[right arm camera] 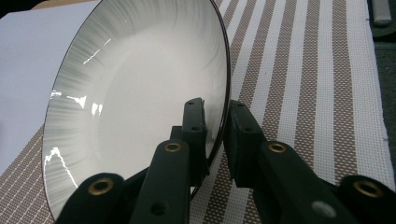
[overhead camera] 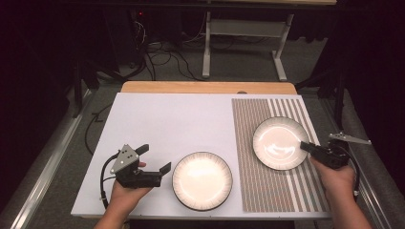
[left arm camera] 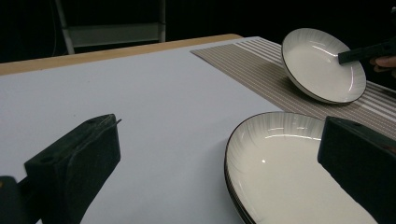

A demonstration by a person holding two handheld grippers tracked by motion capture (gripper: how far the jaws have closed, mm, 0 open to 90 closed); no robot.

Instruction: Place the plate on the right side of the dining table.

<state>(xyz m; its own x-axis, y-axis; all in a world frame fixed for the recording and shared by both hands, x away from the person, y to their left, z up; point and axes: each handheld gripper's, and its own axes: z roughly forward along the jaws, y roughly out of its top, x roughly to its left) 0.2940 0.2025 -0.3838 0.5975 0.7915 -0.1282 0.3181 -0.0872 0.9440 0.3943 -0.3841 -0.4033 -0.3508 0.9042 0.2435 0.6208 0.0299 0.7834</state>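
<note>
Two white plates with dark rims are on the table. The near plate lies flat on the white board. My left gripper is just left of it, open, with nothing between its jaws; one jaw reaches over the plate's edge. The far plate is on the striped placemat, tilted up on its right side. My right gripper is shut on its right rim, one jaw inside the plate and one outside.
The white board covers the table's left and middle, with the wooden table edge behind it. Beyond the table are a floor with cables and a metal stand. The placemat runs to the table's right edge.
</note>
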